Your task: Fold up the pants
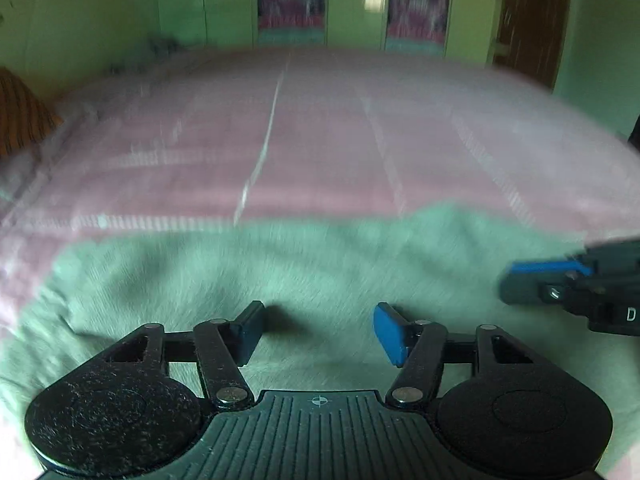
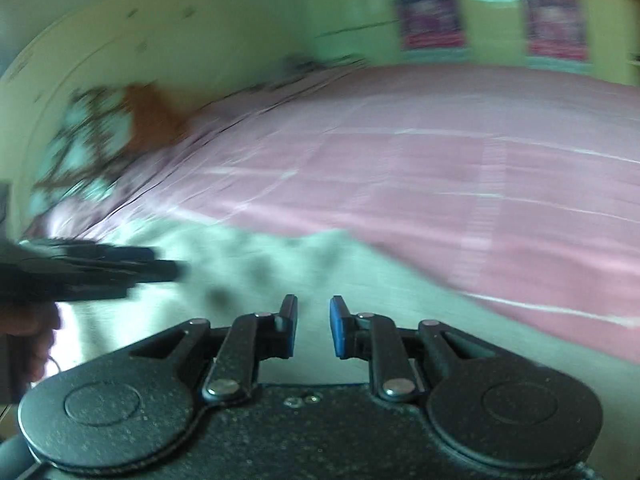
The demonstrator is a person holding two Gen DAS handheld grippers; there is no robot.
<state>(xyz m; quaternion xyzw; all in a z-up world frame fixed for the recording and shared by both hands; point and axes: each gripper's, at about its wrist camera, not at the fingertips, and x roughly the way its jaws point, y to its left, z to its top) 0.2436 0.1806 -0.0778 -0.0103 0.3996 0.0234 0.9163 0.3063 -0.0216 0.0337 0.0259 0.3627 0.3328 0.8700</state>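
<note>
The pale green pants lie spread on the pink bed in front of me; they also show in the right wrist view. My left gripper is open and empty, its jaws wide apart just above the cloth. My right gripper is open with a narrower gap, nothing between its pads, also low over the pants. The right gripper shows at the right edge of the left wrist view. The left gripper shows blurred at the left of the right wrist view. Both views are motion-blurred.
The pink checked bedsheet stretches far ahead. An orange-brown pillow lies at the far left by the green wall. Green cupboards with patterned panels and a brown door stand beyond the bed.
</note>
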